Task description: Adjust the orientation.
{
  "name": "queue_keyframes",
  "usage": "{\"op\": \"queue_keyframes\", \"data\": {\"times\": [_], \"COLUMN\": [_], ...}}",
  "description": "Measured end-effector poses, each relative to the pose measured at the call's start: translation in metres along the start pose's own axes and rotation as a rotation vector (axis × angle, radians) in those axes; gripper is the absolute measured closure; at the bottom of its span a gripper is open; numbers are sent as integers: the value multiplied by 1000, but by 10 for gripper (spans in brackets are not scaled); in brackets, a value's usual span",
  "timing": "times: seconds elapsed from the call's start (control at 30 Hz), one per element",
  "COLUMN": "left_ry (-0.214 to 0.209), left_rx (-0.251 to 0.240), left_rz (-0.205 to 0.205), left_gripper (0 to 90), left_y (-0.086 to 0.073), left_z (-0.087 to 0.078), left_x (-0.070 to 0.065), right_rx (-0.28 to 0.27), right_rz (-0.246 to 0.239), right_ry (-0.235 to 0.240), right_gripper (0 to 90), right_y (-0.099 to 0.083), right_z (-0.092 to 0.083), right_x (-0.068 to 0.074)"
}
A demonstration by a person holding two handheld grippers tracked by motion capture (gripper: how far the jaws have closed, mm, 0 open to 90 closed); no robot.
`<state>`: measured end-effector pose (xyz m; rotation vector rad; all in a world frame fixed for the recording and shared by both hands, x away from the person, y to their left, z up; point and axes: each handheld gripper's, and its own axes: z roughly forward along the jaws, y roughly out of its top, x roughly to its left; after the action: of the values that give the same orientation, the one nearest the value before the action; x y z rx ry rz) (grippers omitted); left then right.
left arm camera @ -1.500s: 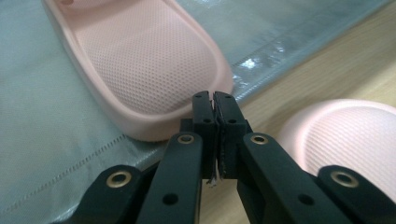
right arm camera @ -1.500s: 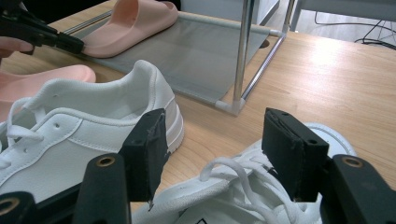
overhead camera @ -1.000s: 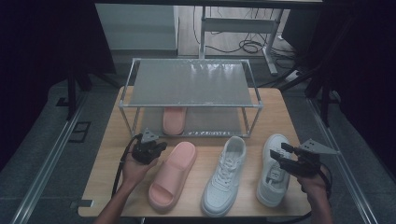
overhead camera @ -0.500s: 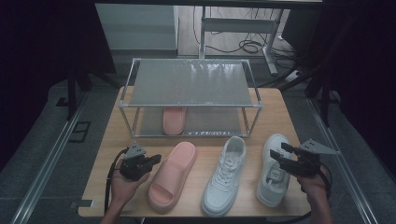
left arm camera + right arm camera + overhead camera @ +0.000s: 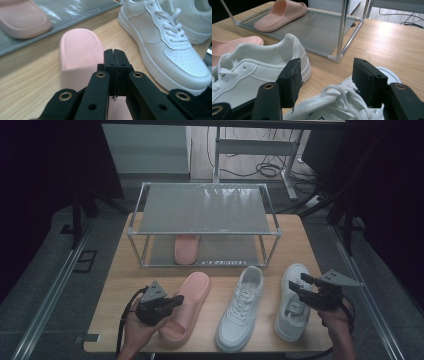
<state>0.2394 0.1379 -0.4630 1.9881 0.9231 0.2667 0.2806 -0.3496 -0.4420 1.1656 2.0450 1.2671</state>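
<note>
The left tool [image 5: 172, 301] is clenched on nothing, its tip just above the pink slide [image 5: 80, 50] lying on the tabletop [image 5: 120, 285]. The right tool [image 5: 325, 77], released, hovers over the right sneaker [image 5: 342, 105], laces below its spread jaws.

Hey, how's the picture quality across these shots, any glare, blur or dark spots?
High view: dim, black surroundings, soft overall. Left gripper view: pink slide near the jaws slightly smeared, sheen on the rack shelf. Right gripper view: bright glare on the table, jaws close and soft.
</note>
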Motion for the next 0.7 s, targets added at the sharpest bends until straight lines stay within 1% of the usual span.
{"op": "queue_keyframes", "data": {"times": [0.17,0.37,0.53,0.6,0.7], "left_ry": [-26,-67,-92,-111,-106], "left_rx": [21,43,89,101,105], "left_rz": [7,33,48,55,52], "left_gripper": [900,900,900,900,900], "left_y": [-1,-2,-7,-9,-13], "left_z": [8,16,27,28,27], "left_x": [-8,-23,-34,-38,-44], "right_rx": [6,6,10,11,5], "right_rz": [2,2,-1,-4,-4], "right_ry": [0,0,7,10,8], "right_gripper": [410,410,410,409,408], "right_y": [-1,-1,-2,-2,-2], "right_z": [1,1,4,4,2], "right_x": [-2,-1,0,1,0]}}
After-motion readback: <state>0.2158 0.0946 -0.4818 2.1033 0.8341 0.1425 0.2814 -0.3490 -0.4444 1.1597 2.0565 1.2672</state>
